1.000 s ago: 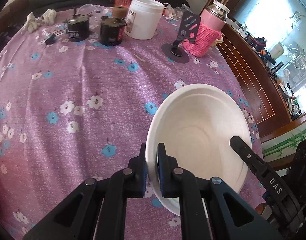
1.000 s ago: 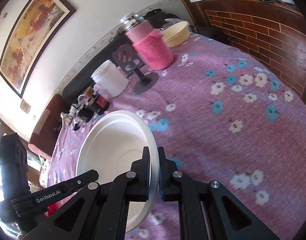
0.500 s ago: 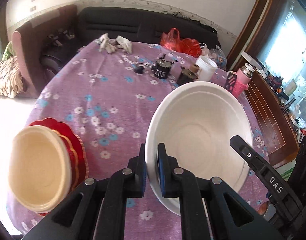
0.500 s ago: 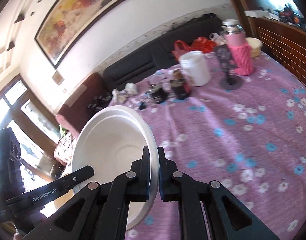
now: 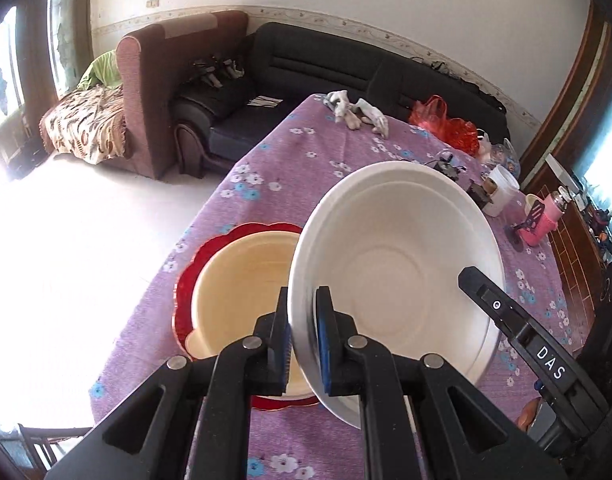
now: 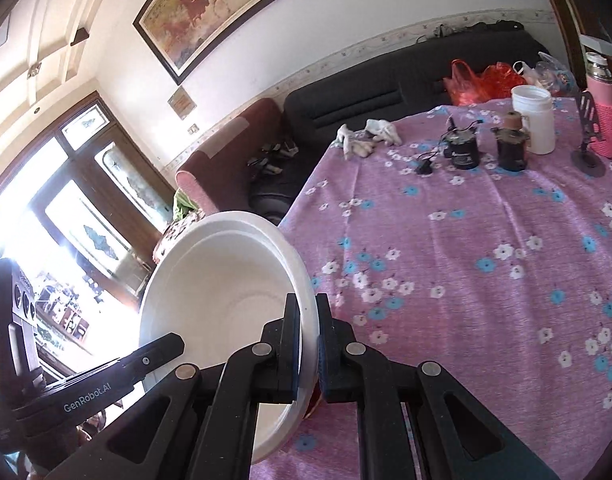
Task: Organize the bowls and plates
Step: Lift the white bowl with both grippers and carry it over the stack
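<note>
Both grippers hold one large white bowl in the air, tilted. My left gripper is shut on its left rim; the right gripper's finger reaches over the opposite rim at the lower right of the left wrist view. In the right wrist view the right gripper is shut on the white bowl's right rim. Below and left of the bowl, a cream bowl sits on a red scalloped plate near the table's left edge, partly hidden by the white bowl and the fingers.
The table wears a purple flowered cloth. At its far side stand a white jar, two dark jars, a pink-sleeved flask, white gloves and red bags. Sofas and bare floor lie beyond the left edge.
Both grippers carried the white bowl leftward and up across the table. The cream bowl on the red plate came into view and now lies just beside and under the white bowl.
</note>
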`<state>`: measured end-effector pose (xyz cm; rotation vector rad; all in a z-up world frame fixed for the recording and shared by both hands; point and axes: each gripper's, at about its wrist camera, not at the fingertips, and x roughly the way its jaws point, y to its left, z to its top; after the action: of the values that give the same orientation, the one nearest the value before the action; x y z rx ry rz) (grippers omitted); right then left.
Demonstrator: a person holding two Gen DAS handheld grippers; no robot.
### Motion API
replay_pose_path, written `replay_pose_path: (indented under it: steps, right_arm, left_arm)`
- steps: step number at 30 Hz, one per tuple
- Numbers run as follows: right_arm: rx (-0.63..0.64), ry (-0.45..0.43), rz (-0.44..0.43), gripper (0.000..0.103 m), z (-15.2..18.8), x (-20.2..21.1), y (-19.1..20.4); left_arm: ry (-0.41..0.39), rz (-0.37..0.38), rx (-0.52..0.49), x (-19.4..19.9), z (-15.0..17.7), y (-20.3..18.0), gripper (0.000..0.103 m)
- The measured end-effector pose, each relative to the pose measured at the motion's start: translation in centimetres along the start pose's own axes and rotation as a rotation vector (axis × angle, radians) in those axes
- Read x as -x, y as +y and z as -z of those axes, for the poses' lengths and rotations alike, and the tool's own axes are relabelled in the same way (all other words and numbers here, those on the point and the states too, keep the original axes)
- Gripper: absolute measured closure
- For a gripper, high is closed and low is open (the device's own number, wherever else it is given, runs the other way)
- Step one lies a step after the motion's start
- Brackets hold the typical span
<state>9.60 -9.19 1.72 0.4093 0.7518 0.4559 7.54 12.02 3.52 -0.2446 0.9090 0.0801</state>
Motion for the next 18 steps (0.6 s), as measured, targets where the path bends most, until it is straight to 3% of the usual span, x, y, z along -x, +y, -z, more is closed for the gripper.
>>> replay_pose_path:
  steps: [7, 18]
  right_arm:
    - [0.023, 0.054, -0.011, 0.094, 1.7, -4.5, 2.7]
    - [0.054, 0.101, 0.024, 0.094, 2.8, -7.8, 2.8]
  left_arm:
    - [0.050, -0.051, 0.026, -1.7, 0.4, 4.1, 0.092]
    - [0.106, -0.076, 0.046, -4.6, 0.8, 5.7, 0.091]
